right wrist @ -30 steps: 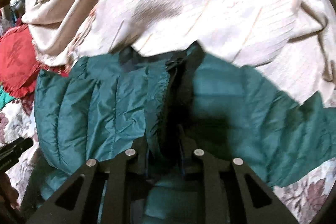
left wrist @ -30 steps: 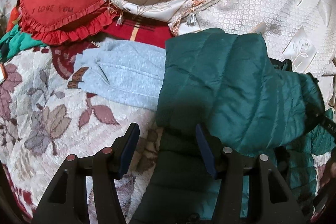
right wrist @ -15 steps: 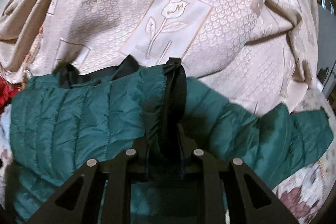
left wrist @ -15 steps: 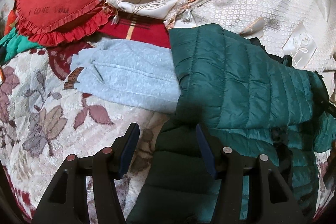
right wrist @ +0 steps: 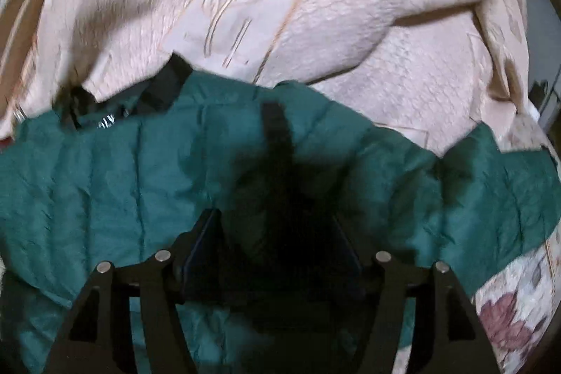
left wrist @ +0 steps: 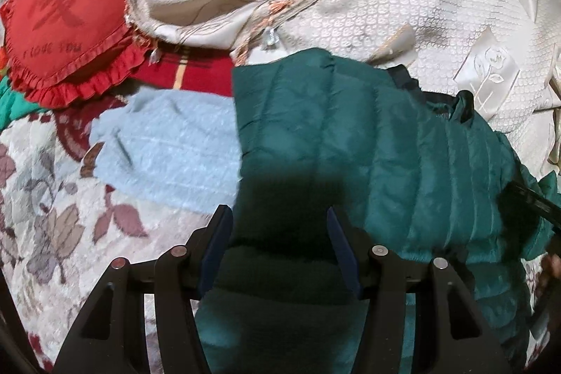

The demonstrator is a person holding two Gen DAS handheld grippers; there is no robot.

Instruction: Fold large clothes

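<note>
While the left gripper (left wrist: 278, 216) hangs with fingers spread over the green puffer jacket (left wrist: 368, 156), whose length runs rightward across the bed, the right gripper (right wrist: 277, 223), also spread, hovers nearer its black collar (right wrist: 164, 90)

"I LOVE YOU" on red cushion (left wrist: 66, 34)

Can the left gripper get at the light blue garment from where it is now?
Probably yes: the light blue garment lies uncovered just ahead-left of the open left gripper, though the green jacket overlaps its right edge.
</note>
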